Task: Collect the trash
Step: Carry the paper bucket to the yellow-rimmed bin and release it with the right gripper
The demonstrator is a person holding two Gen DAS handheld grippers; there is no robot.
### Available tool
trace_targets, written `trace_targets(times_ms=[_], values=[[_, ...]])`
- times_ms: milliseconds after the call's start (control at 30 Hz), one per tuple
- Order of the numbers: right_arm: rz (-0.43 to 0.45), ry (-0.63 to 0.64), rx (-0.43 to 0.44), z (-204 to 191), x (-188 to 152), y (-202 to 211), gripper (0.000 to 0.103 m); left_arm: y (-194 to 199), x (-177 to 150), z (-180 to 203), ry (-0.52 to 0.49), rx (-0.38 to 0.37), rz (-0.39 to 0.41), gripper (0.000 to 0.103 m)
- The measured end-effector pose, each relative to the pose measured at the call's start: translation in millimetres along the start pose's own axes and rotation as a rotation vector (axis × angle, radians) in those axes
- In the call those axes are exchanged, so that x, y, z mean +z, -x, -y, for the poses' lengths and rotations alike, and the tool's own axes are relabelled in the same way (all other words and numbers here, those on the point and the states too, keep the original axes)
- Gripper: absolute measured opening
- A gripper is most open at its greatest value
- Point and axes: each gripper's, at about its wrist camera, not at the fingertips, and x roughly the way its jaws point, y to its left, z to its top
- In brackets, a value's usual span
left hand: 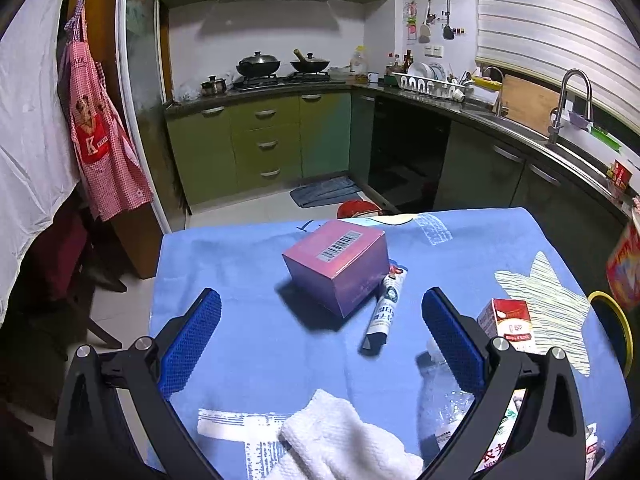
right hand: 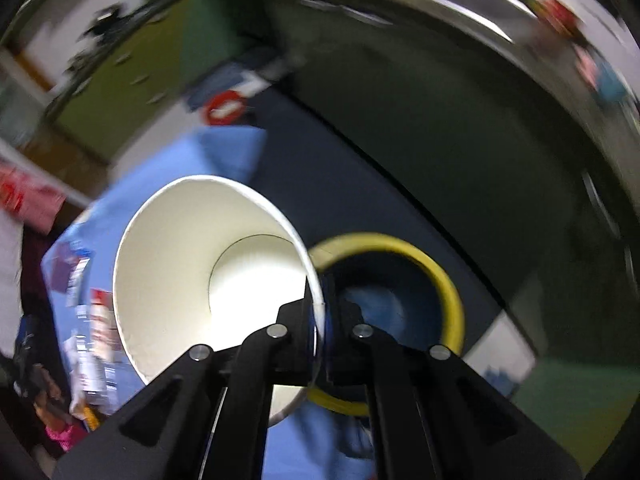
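In the left wrist view my left gripper (left hand: 320,316) is open and empty above the blue-clothed table (left hand: 248,344). Ahead of it lie a purple box (left hand: 338,266), a toothpaste tube (left hand: 386,306) and a small red-and-white carton (left hand: 508,322). A white paper towel (left hand: 340,440) and a clear plastic bottle (left hand: 440,404) lie close below it. In the blurred right wrist view my right gripper (right hand: 320,312) is shut on the rim of a white paper cup (right hand: 192,268), held over the yellow-rimmed bin (right hand: 452,280) beside the table.
The bin's yellow rim (left hand: 618,320) shows at the table's right edge. A red patterned object (left hand: 624,268), blurred, hangs above it. Kitchen cabinets (left hand: 264,140), a stove and a sink counter (left hand: 560,144) lie beyond. A chair (left hand: 60,272) stands left of the table.
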Motion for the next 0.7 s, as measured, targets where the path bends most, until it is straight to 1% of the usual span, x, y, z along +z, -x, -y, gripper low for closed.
trace_targets(times_ms=[33,100,233,400,433,567,633,700], values=[[-0.02,-0.044,-0.005,24,-8,-11,0.004,0,0,0,0.003,-0.006,-0.001,0.099],[-0.041,-0.094,-0.015,51,-18,-30,0.004,0,0,1,0.006,-0.012,-0.003,0.099],[-0.071,-0.148,-0.027,76,-24,-71,0.004,0,-1,5,-0.006,0.0,-0.004,0.099],[-0.12,-0.161,-0.036,76,-27,-136,0.004,0,-2,13,-0.034,-0.005,-0.005,0.099],[-0.127,-0.155,-0.044,74,-34,-144,0.004,0,-3,14,-0.038,-0.005,-0.006,0.099],[-0.175,-0.127,-0.087,68,-45,-191,0.005,-4,-5,18,-0.05,-0.009,-0.019,0.099],[-0.179,-0.128,-0.112,70,-45,-201,0.007,-5,-5,18,-0.053,-0.011,-0.022,0.099],[-0.169,-0.12,-0.144,72,-45,-204,0.008,-5,-5,18,-0.054,-0.014,-0.022,0.099]])
